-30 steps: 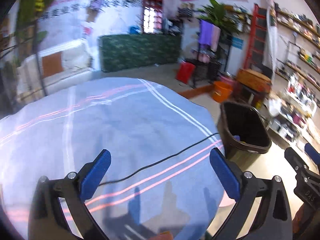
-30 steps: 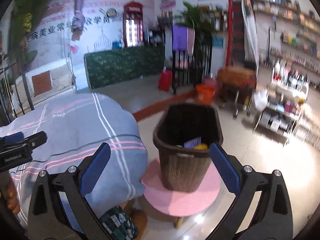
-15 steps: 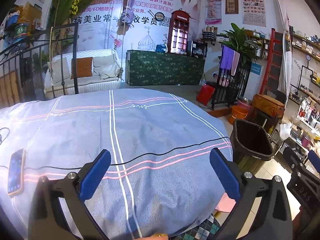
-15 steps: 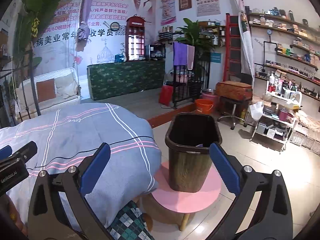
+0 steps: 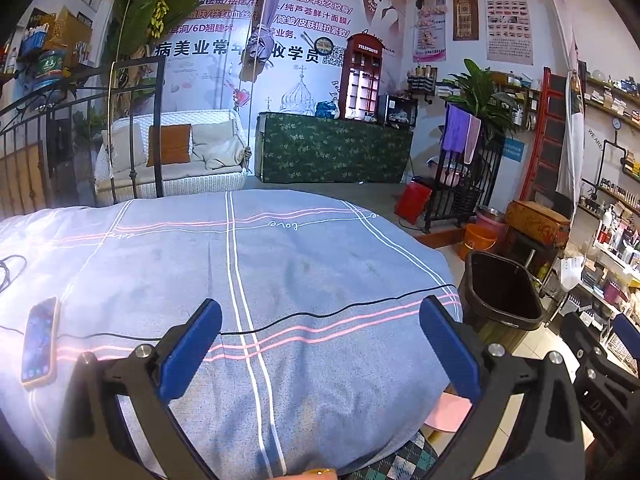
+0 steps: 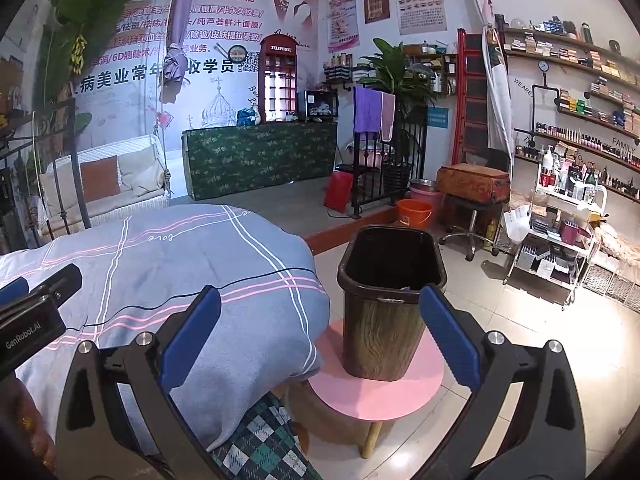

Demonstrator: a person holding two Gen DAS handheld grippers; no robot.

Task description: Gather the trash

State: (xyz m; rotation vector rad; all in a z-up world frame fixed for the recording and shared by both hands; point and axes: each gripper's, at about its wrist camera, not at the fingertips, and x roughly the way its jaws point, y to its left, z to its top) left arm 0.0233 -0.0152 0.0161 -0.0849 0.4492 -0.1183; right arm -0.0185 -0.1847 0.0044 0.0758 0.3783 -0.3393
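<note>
Since a second ago, both views are lifted and drawn back, so more of the grey-blue striped bedspread [image 5: 304,280] and the far wall is shown, and a phone [image 5: 39,340] is now seen at the bedspread's left edge, with a black cable [image 5: 320,312] laid across the cloth. The left gripper [image 5: 320,344] is held above the bedspread with its blue pads [image 5: 192,348] spread wide and nothing between them. The right gripper [image 6: 320,340] is likewise held wide apart and empty. The dark wood-grain trash bin [image 6: 386,308] is seen upright on a round pink stool [image 6: 376,392], just beside the bed; paper scraps are glimpsed inside it.
</note>
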